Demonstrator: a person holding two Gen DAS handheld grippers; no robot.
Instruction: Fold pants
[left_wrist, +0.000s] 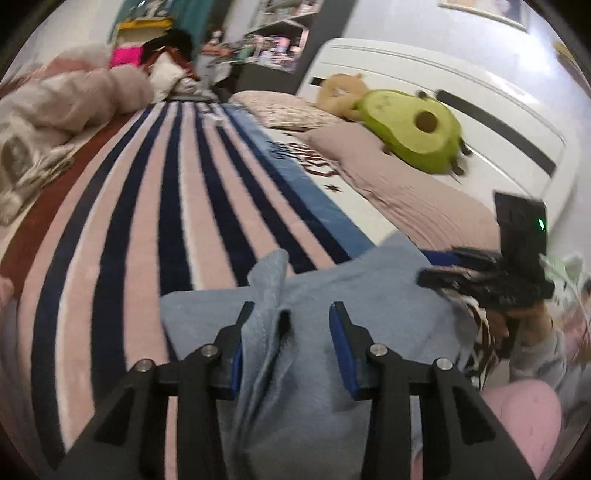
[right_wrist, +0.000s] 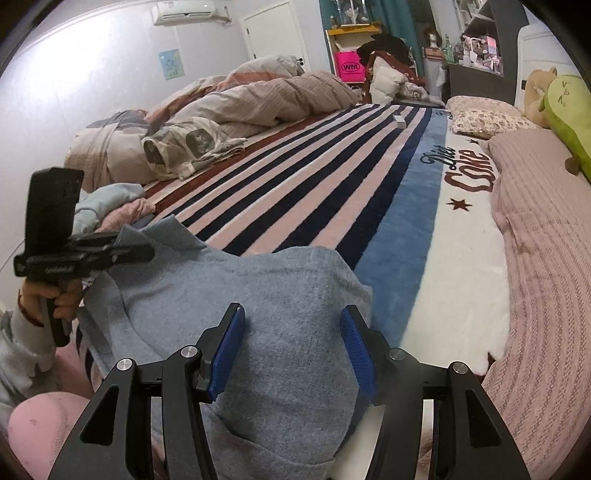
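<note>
Both grippers' jaws straddle bunched blue pants (right_wrist: 266, 288).

Both tongs point down and forward: the left tongs (left_wrist: 291, 325) and right tongs (right_wrist: 291, 332) stand part open, hand-held.

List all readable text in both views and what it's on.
"Diet Coke": on the striped blanket
"WM": on the pink bag
Print on the left gripper: too small to read
Wall poster and shelf items: too blurred
</note>
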